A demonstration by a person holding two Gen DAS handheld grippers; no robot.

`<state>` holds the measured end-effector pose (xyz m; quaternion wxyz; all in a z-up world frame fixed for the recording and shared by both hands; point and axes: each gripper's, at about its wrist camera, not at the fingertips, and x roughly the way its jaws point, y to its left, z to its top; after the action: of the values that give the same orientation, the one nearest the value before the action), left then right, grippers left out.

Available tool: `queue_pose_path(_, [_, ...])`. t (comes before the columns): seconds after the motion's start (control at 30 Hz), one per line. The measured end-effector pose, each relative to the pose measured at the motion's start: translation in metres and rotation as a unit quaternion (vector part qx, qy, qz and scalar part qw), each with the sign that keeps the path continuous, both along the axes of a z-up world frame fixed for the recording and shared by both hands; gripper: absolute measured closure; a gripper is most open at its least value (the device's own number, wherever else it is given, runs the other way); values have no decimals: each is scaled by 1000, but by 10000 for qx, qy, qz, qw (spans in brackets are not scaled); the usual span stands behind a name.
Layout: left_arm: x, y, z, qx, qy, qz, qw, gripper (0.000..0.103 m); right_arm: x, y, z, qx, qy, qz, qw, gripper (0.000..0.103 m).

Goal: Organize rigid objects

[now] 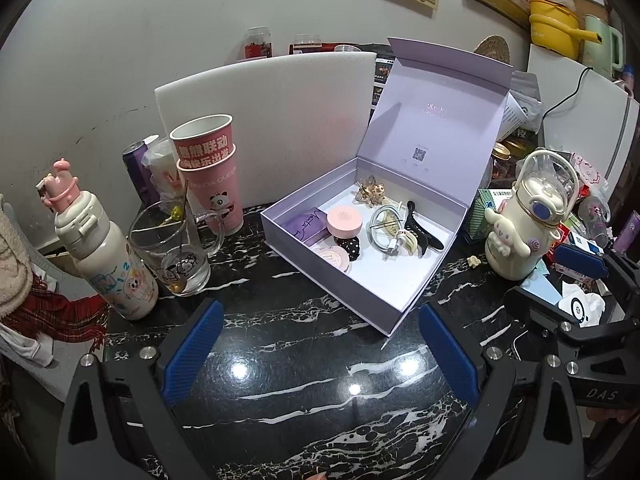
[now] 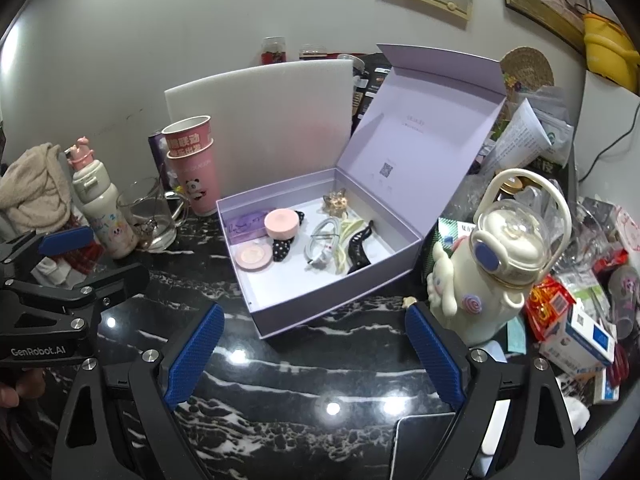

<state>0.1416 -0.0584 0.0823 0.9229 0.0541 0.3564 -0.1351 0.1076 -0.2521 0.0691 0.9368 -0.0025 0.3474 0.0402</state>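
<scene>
A: Where is the lilac box?

B: Mid-tabletop, lid raised, trinkets inside. Left tongs and right tongs both hover spread, empty.

A: How will it handle?

B: Likely light, stiff card; take the lid's top edge to close it.

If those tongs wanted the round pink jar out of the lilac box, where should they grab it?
Grip the pink jar across its curved side wall, coming down from above. It sits upright with its flat top up, and the purple card and polka-dot scrunchie crowd its sides, so only the top is free. Both tongs, left and right, are open and empty.
</scene>
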Motion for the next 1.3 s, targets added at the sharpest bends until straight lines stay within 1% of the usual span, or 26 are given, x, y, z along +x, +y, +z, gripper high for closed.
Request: queue_pose_path(1.3, [-5,0,0,77,75,0,9999,3,-3,2,3,-43,-27,-10,10000,10])
